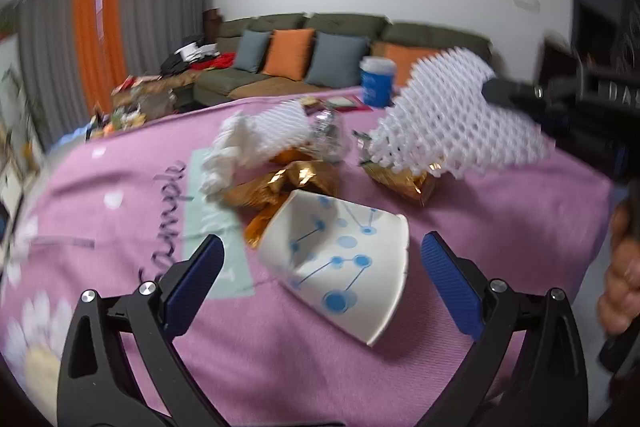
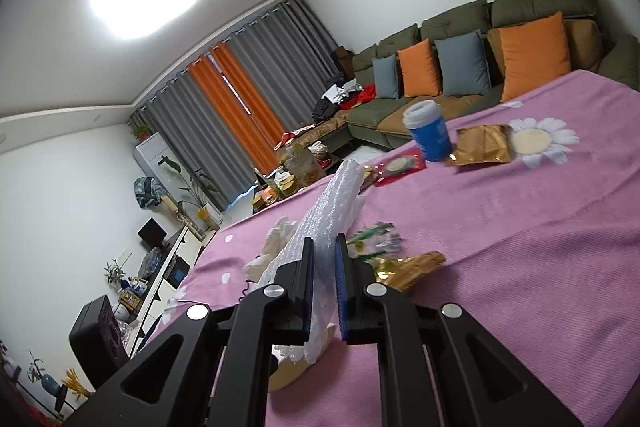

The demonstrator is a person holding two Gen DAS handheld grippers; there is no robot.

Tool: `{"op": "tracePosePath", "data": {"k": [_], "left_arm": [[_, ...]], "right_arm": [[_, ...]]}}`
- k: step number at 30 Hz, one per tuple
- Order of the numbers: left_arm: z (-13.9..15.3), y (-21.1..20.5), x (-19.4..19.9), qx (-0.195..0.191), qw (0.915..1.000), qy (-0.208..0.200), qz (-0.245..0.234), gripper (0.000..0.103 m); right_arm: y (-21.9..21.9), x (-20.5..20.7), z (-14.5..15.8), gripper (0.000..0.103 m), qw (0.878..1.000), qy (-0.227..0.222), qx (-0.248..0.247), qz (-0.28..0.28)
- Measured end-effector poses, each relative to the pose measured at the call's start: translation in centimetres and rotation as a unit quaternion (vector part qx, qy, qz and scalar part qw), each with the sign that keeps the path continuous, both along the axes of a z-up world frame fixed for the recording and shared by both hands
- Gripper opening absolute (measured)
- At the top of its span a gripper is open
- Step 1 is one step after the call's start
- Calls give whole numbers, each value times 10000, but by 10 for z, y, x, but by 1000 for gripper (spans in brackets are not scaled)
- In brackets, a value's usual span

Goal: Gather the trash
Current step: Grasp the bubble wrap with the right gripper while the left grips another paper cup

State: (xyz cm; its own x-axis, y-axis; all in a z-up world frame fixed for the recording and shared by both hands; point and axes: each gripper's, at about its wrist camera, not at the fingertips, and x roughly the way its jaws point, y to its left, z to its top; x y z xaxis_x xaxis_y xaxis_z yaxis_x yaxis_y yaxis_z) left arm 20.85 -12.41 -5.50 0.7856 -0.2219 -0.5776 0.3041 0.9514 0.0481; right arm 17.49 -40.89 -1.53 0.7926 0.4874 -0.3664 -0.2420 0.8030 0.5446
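Observation:
A crushed white paper cup with blue dots lies on the pink tablecloth. My left gripper is open and straddles the cup, its blue pads clear of both sides. My right gripper is shut on a sheet of white foam netting and holds it above the table. In the left wrist view that netting hangs at the upper right from the right gripper. Gold wrappers and crumpled white tissue lie behind the cup, and another gold wrapper sits under the netting.
A blue cup with a white lid stands near the table's far edge, beside a flat gold packet and a red packet. A person's hand shows at the right edge. A green sofa with cushions stands beyond the table.

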Motion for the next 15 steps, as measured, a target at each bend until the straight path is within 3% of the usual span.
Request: {"op": "tracePosePath", "data": {"k": [3,5,7,15], "left_arm": [[-7,-10,8,402,9987,87,-300,96],[-11,-12,13,501,9980,201,-343,86],[-15,-11,18,493,9977,321,-338,81],[-7,-3,8,190,9996,121,-193,81]], "right_arm": [[-4,-1,-4,9,10000,78,50,-23],[-6,-2,-6,9,9999,98,60,-35],[-8,-1,-8,9,9999,109,69,-49],[-4,-5,1,9,10000,26,-24,-26]]}}
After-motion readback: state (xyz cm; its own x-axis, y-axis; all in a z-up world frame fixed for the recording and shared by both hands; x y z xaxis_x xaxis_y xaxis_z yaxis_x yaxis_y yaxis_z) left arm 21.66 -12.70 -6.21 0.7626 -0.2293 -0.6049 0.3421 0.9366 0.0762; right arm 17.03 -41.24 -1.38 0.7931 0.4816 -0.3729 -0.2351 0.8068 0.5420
